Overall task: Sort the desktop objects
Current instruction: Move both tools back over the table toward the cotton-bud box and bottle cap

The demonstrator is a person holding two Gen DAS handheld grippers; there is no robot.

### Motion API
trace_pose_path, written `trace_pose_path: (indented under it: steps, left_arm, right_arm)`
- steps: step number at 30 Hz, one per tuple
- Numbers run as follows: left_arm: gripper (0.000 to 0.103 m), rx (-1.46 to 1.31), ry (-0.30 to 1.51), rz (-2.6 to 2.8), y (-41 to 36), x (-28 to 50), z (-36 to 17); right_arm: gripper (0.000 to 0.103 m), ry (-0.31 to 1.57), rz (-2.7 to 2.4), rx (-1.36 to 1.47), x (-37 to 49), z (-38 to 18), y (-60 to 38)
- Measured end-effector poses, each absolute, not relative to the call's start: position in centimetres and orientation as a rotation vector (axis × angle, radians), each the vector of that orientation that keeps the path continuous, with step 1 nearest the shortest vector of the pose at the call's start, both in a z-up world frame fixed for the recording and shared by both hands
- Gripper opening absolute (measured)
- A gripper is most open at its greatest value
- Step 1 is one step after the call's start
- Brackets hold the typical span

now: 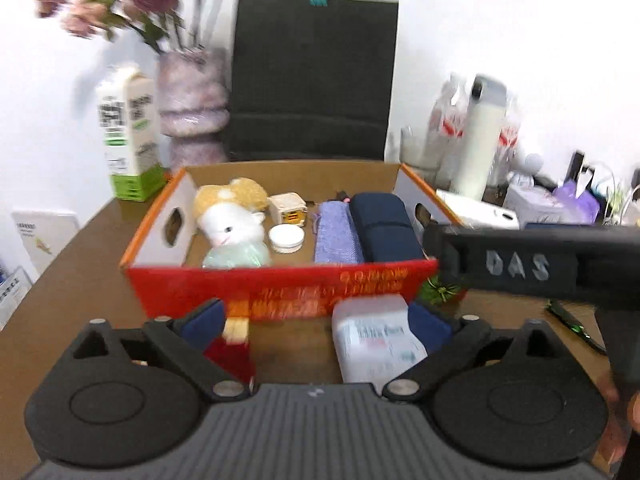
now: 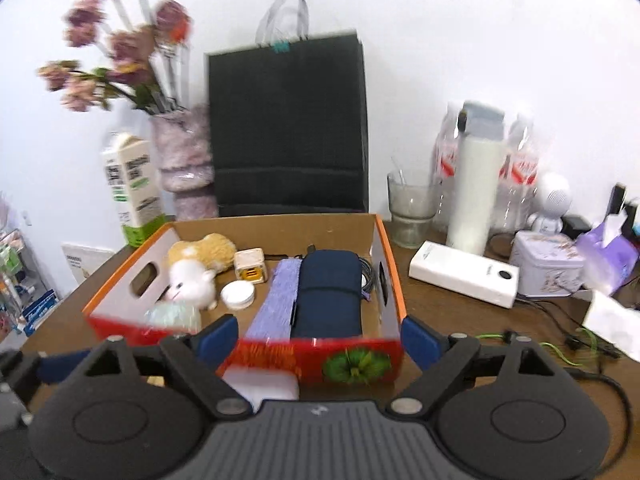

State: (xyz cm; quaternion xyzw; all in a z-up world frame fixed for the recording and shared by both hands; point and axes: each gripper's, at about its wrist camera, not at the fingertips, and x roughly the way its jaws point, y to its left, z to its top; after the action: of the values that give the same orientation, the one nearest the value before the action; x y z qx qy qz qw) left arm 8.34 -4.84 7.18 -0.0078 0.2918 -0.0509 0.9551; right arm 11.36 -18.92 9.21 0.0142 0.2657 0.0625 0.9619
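Observation:
A red and orange cardboard box [image 1: 280,288] stands on the brown desk. It holds a plush toy [image 1: 232,220], a small cream cube [image 1: 289,208], a white round jar [image 1: 285,239], a purple rolled cloth [image 1: 336,236] and a navy pouch [image 1: 384,228]. My left gripper [image 1: 316,320] is open in front of the box. Between its blue pads lie a white packet [image 1: 376,340] and a small red figure [image 1: 236,344], neither pinched. My right gripper [image 2: 320,338] is open too, its pads straddling the box's front wall [image 2: 344,364], with the white packet [image 2: 264,386] below.
Behind the box stand a black paper bag [image 2: 288,128], a vase of flowers [image 2: 184,152] and a milk carton [image 2: 132,188]. To the right are a glass [image 2: 412,208], a white bottle [image 2: 476,176], a white power bank [image 2: 464,276], a tin [image 2: 548,264] and cables [image 2: 560,340].

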Motion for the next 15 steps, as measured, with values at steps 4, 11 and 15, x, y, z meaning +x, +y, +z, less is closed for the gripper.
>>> trace_pose_path:
  steps: [4,11,15]
  left_arm:
    - [0.103,-0.049,0.52,-0.089,-4.0,2.7,6.2]
    - [0.103,-0.034,0.485,-0.123,-3.4,-5.8,2.9]
    - [0.103,-0.007,0.473,-0.119,-3.2,-8.7,1.7]
  right_arm:
    - [0.094,0.458,0.083,-0.046,5.0,8.2,-19.2]
    - [0.094,0.442,0.119,-0.031,-4.7,5.2,-20.4]
    - [0.094,0.442,0.137,-0.023,-8.4,3.8,-20.8]
